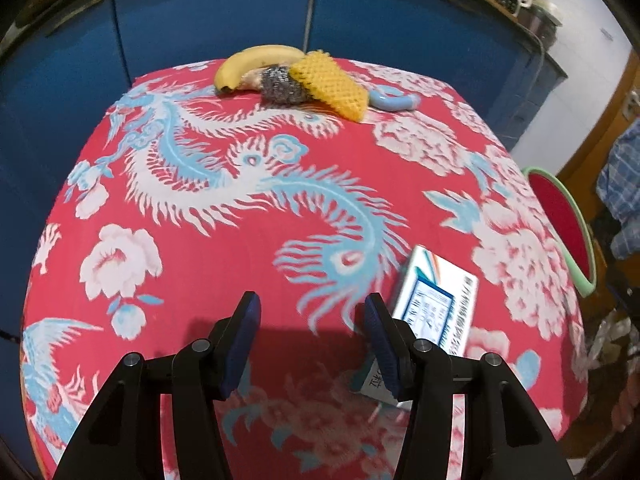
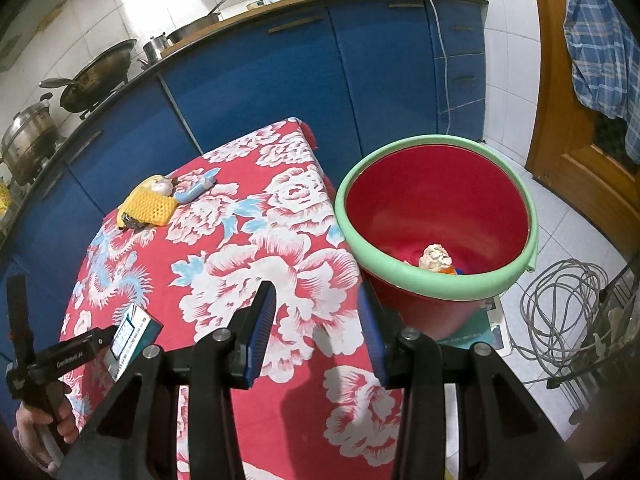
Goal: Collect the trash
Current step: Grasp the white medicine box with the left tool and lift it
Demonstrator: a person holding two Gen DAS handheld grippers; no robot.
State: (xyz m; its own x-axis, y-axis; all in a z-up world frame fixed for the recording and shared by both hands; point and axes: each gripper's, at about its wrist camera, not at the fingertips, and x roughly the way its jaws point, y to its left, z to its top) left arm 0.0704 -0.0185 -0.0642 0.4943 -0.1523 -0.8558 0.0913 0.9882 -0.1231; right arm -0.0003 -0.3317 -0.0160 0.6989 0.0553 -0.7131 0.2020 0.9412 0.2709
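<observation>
Left wrist view looks down over a tabletop (image 1: 192,272) covered in a red cloth printed with white and light-blue dragons and flowers. The left gripper (image 1: 312,340) fills the bottom of the frame, its two blue-padded fingers standing apart with nothing but cloth between them. A small white and blue printed carton (image 1: 434,300) lies flat at lower right, just beside the right-hand finger, which overlaps its near end. At the top centre, a cluster of items sits near the far edge: a banana (image 1: 256,65), a steel wool scourer (image 1: 280,87), a yellow foam fruit net (image 1: 332,84) lying over the scourer, and a light-blue curved piece (image 1: 394,100) to its right. The green rim of a red bucket (image 1: 576,224) shows at the right edge, beyond the tabletop. Right wrist view has the right gripper (image 2: 316,320) at the bottom, its fingers likewise apart and empty, hovering over the tabletop's right edge. The bucket fills the centre right, standing lower than the tabletop, with a crumpled white wad (image 2: 434,258) and some coloured scraps at its bottom. At lower left the left gripper reaches toward the carton, a hand (image 2: 40,428) gripping its handle. The yellow net cluster lies at the left of centre.
</observation>
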